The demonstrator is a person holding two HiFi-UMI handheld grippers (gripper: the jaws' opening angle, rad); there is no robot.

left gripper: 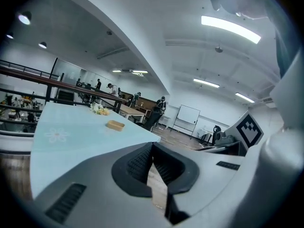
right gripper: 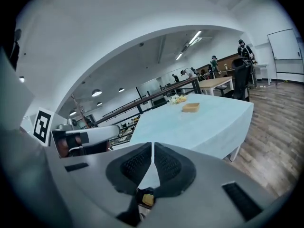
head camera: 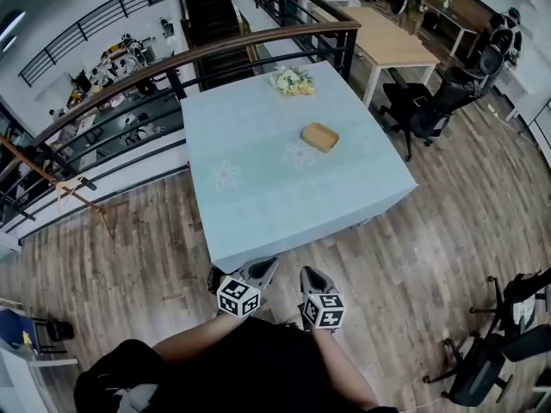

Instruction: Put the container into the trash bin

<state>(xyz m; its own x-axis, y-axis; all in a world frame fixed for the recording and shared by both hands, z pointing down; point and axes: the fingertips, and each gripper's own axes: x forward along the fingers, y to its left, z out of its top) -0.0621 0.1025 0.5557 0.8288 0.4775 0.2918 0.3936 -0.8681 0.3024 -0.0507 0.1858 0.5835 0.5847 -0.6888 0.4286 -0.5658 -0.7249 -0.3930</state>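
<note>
A shallow tan container [head camera: 320,136] lies on the table's light-blue cloth [head camera: 250,192], right of centre, far ahead of both grippers. The same container [left gripper: 115,124] shows small in the left gripper view and again, as the container [right gripper: 191,107], in the right gripper view. My left gripper [head camera: 263,268] and right gripper [head camera: 308,275] hang side by side off the table's near edge, over the wooden floor. Both point toward the table. The left gripper [left gripper: 152,148] has its pads together with nothing in them. The right gripper [right gripper: 152,145] is likewise shut and empty. No trash bin is clearly visible.
A bunch of flowers [head camera: 293,81] sits at the table's far edge. A curved railing [head camera: 172,63] runs behind the table. Black office chairs [head camera: 430,101] and a wooden desk [head camera: 392,37] stand at the right, more chairs [head camera: 504,351] at the lower right. Something dark [head camera: 215,279] sits on the floor by the table's near-left corner.
</note>
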